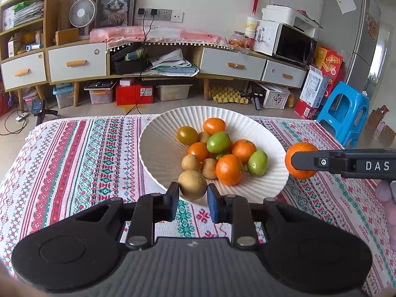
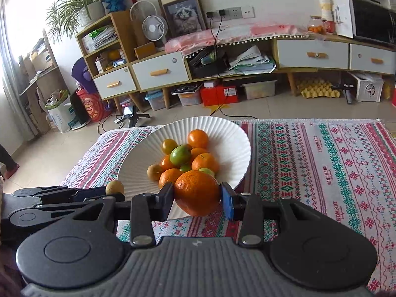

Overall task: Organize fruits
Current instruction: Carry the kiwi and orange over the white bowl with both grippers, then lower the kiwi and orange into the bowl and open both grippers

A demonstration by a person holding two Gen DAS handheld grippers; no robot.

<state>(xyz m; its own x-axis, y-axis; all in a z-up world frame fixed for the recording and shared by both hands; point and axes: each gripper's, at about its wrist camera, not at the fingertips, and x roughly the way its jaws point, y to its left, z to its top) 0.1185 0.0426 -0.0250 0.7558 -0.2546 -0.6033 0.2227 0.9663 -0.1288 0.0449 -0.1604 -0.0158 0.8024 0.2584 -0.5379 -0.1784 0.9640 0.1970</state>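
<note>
A white ribbed bowl (image 1: pixel 158 158) (image 2: pixel 230 133) on the patterned tablecloth holds several fruits: oranges, green ones and small brown ones. My left gripper (image 1: pixel 193 198) is shut on a small brown fruit (image 1: pixel 192 184) just over the bowl's near rim. That brown fruit (image 2: pixel 114 187) also shows at the left in the right wrist view. My right gripper (image 2: pixel 196 195) is shut on a large orange (image 2: pixel 196 192) above the bowl's near right edge. In the left wrist view this orange (image 1: pixel 297 153) hangs to the right of the bowl, pinched by the right gripper's fingers (image 1: pixel 304 160).
The tablecloth (image 1: pixel 74 163) (image 2: pixel 321 163) covers the table to its edges. A blue plastic stool (image 1: pixel 344 113) stands past the table's far right corner. Beyond are a long low cabinet (image 1: pixel 153 59), boxes on the floor and a person's fingers (image 1: pixel 386 193) at the right.
</note>
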